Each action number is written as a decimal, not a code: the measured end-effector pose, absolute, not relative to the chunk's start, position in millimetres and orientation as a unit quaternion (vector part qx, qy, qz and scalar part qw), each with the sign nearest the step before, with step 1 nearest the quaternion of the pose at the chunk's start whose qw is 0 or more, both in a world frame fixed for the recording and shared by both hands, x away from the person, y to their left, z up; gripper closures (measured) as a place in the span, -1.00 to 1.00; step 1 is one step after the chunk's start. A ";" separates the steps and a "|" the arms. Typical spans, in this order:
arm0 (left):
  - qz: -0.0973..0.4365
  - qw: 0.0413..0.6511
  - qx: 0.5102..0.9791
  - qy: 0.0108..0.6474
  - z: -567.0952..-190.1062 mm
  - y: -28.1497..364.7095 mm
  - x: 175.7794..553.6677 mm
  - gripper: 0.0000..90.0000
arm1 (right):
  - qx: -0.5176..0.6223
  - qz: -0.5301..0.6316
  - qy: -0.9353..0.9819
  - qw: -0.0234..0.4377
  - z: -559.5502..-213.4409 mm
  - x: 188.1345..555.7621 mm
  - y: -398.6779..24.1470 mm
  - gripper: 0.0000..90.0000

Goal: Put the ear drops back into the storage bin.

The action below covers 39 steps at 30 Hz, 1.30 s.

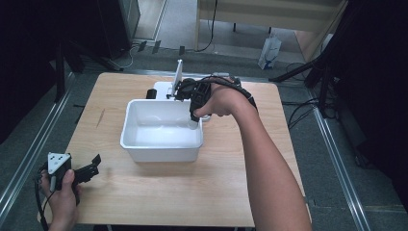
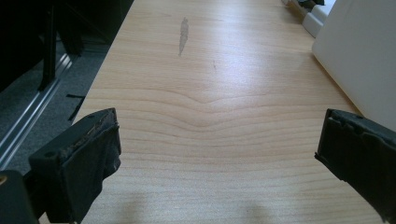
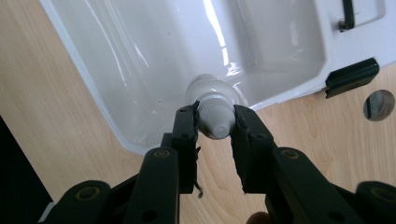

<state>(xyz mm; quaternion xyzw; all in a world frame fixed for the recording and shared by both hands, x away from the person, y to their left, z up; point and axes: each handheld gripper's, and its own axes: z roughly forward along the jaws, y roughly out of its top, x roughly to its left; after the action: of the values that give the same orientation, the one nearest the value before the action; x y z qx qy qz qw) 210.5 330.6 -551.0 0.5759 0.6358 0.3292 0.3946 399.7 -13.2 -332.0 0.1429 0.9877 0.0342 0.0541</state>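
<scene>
Wooden table (image 1: 144, 192) with a white tub (image 1: 144, 144) in the middle. Right gripper (image 3: 215, 122) over the tub's near corner, jaws pinching a small white bottle (image 3: 214, 109) by its cap. Left gripper (image 2: 217, 149) wide open, low over bare wood, tub off to its side.

High view overhead; tong views close, sharing tub (image 1: 161, 144).

Wood counter (image 1: 144, 192) with dark smear (image 2: 183, 35) near left edge; white paper bag (image 1: 269, 52) on floor beyond; cables (image 1: 298, 113) right.
</scene>
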 end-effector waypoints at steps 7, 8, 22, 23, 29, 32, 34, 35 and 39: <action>0.330 0.394 0.577 0.635 -551.0 330.7 210.5 -0.99 | 0.131 0.020 0.990 0.057 -350.0 399.1 -11.7 0.61; 0.330 0.394 0.577 0.635 -551.0 330.8 210.5 -0.99 | 0.130 0.020 0.990 0.054 -352.1 399.3 -11.7 0.61; 0.329 0.396 0.576 0.635 -551.2 330.9 210.7 -0.99 | 0.108 0.021 0.993 0.050 -380.6 402.6 -9.8 0.61; 0.329 0.396 0.576 0.635 -551.2 331.0 210.7 -0.99 | 0.102 0.024 0.993 0.051 -382.4 402.6 -10.2 0.61; 0.329 0.396 0.575 0.635 -551.2 331.0 210.8 -0.99 | 0.082 0.022 0.995 0.053 -395.9 401.6 -9.1 0.61; 0.329 0.397 0.575 0.635 -551.3 331.1 210.8 -0.99 | 0.070 0.016 0.996 0.054 -403.3 401.0 -7.6 0.61; 0.329 0.397 0.575 0.636 -551.3 331.1 210.9 -0.99 | 0.061 0.010 0.996 0.059 -407.5 400.3 -6.6 0.61; 0.329 0.397 0.574 0.636 -551.4 331.1 210.9 -0.99 | 0.057 0.007 0.996 0.061 -409.7 400.0 -6.2 0.61; 0.329 0.398 0.574 0.636 -551.4 331.3 210.9 -0.99 | 0.037 0.002 0.997 0.070 -418.3 399.6 -5.0 0.60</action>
<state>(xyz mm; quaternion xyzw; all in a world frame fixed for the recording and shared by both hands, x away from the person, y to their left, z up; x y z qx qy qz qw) 210.9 331.3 -551.4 0.5742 0.6358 0.3286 0.3976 399.6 -5.0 -418.3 0.0368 0.9969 0.0020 0.0699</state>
